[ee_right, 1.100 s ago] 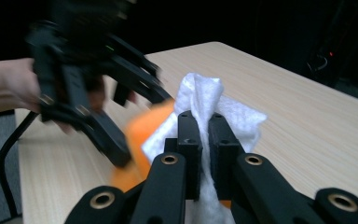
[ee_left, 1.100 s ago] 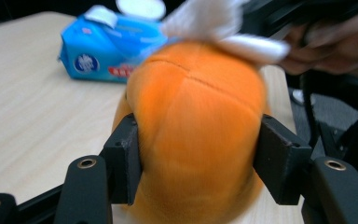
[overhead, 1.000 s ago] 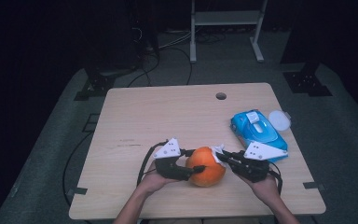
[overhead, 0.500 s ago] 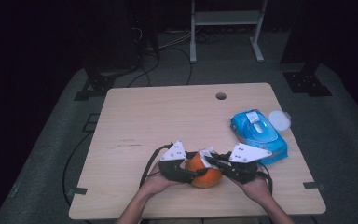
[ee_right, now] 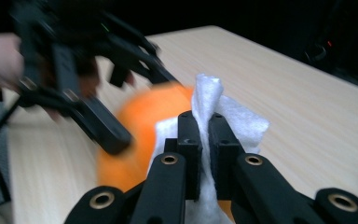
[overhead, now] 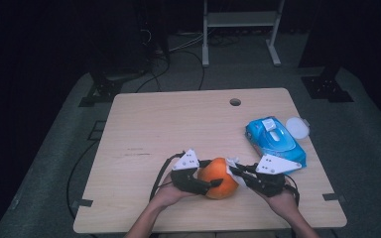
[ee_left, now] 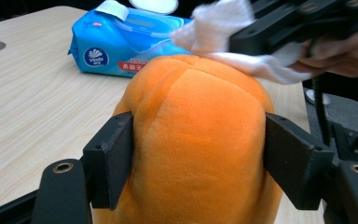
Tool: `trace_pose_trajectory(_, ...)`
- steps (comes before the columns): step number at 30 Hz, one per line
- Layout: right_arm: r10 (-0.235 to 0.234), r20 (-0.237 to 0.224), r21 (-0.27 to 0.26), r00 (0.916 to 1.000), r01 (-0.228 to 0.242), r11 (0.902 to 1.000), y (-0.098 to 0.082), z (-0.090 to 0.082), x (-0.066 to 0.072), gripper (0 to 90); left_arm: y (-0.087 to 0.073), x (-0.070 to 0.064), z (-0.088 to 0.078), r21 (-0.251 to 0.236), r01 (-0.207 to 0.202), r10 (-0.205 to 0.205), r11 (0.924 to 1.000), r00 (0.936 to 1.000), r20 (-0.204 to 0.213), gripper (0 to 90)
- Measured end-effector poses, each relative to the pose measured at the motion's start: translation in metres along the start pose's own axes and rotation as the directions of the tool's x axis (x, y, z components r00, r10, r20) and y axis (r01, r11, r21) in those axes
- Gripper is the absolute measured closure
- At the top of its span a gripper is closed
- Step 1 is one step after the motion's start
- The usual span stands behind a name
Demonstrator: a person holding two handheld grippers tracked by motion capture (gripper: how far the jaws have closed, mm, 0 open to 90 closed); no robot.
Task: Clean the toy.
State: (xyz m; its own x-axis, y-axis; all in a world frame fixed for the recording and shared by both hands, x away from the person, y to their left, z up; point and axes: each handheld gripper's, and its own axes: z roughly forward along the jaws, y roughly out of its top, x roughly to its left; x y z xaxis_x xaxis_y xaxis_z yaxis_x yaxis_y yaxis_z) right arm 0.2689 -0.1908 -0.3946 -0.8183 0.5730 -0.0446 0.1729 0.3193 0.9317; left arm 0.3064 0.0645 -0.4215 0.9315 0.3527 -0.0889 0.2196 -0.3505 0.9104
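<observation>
The left tongs (overhead: 217, 184) are gripping an orange plush ball (overhead: 219, 177) from its left side, one black jaw pressing into each flank of it in the left gripper view, where the plush (ee_left: 198, 140) is bulging out between them; the jaws have just been opening somewhat, yet the pads are touching the fabric on both sides, so the ball is sitting held between them at a middling spread. The right tongs (overhead: 235, 171) are coming in from the ball's right, their jaws pinched almost fully together on a white wipe (ee_right: 214, 116), which is standing up in a crumpled fold above the jaw tips in the right gripper view. In the left gripper view that wipe (ee_left: 223, 28) is lying against the top of the ball, with the right tongs (ee_left: 242, 44) reaching over from the upper right. The ball is resting on the worktop (overhead: 178, 124) close to its near edge, a little right of the middle, between the person's two hands. A blue wipe pack (overhead: 274, 141) is lying flat near the worktop's right edge, just beyond the right hand, with its round white lid (overhead: 297, 127) flipped open toward the far right; what is inside cannot be made out. A small round hole (overhead: 235, 102) is showing in the worktop near its far edge.
</observation>
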Motion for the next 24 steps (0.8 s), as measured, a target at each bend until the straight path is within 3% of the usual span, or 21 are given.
trace_pose_trajectory(3,-0.034,-0.001,0.002,0.9994,0.034,0.9994,0.006,0.005,0.004,84.7,0.001,-0.003,-0.001,0.004,-0.019,0.019,0.9998,0.9996,0.019,27.4)
trace_pose_trajectory(6,-0.023,-0.029,0.013,0.9993,0.024,0.9996,0.001,0.007,0.001,84.7,-0.001,0.005,-0.011,-0.026,-0.017,0.019,0.9995,0.9973,0.071,21.4)
trace_pose_trajectory(8,-0.029,-0.045,0.009,0.9986,0.030,0.9995,-0.002,0.005,0.001,84.7,-0.002,0.012,-0.013,-0.017,0.009,-0.008,0.9998,0.9980,0.062,15.5)
trace_pose_trajectory(10,-0.037,-0.053,0.011,0.9979,0.038,0.9992,-0.003,0.003,0.002,84.7,-0.004,0.015,-0.009,0.000,0.024,-0.024,0.9997,0.9961,0.085,11.5)
trace_pose_trajectory(12,-0.036,-0.044,0.016,0.9984,0.037,0.9992,-0.003,0.000,0.000,84.7,-0.007,0.013,-0.003,0.025,0.018,-0.021,0.9995,0.9945,0.103,14.1)
trace_pose_trajectory(14,-0.030,-0.023,0.015,0.9993,0.031,0.9994,-0.005,-0.002,-0.005,84.6,-0.008,0.010,-0.001,0.019,0.003,-0.006,0.9998,0.9933,0.116,21.4)
trace_pose_trajectory(18,0.002,0.002,0.013,1.0000,-0.002,0.9999,-0.009,-0.007,-0.015,84.6,-0.007,0.007,0.000,0.019,-0.023,0.021,0.9996,0.9944,0.104,28.6)
trace_pose_trajectory(20,0.000,0.011,0.010,0.9999,0.000,1.0000,-0.010,-0.009,-0.013,84.7,-0.008,0.007,0.001,0.019,-0.010,0.008,0.9998,0.9958,0.091,31.0)
trace_pose_trajectory(24,-0.050,0.008,0.001,0.9987,0.050,0.9987,-0.007,-0.013,0.003,84.7,-0.008,0.008,0.004,0.012,0.051,-0.052,0.9986,0.9963,0.069,31.1)
